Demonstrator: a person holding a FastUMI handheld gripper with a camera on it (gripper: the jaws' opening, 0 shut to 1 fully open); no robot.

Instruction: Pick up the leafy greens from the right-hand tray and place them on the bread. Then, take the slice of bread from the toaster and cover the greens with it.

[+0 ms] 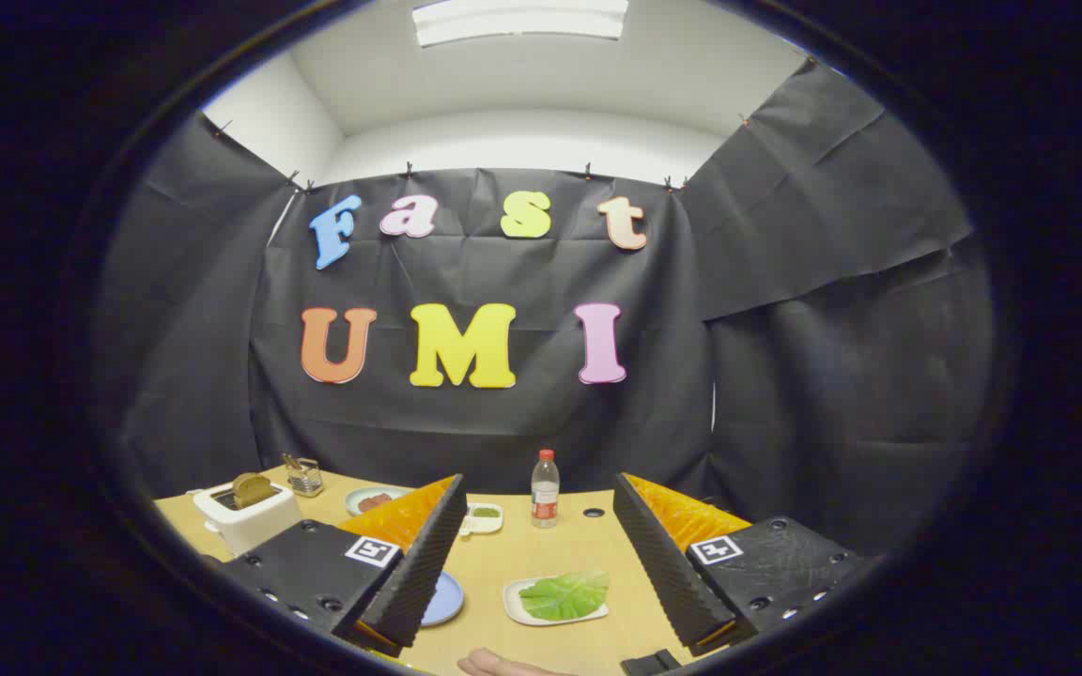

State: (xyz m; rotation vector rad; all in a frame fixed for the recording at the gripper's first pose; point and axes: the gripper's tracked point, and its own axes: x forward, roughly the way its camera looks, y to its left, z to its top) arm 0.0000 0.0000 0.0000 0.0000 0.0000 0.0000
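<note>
The table spreads under the gripper, whose fingers stand wide apart, holding nothing. A toaster sits beyond the left finger, with a bread slice upright in its slot. The tray lies between the fingers and carries the greens. A blue plate peeks from behind the left finger. A bottle stands farther back, and beside it a small dish of something green. A fingertip shows at the near table edge.

Blue plate half hidden behind finger of hand-held gripper; hand cut off.
</note>
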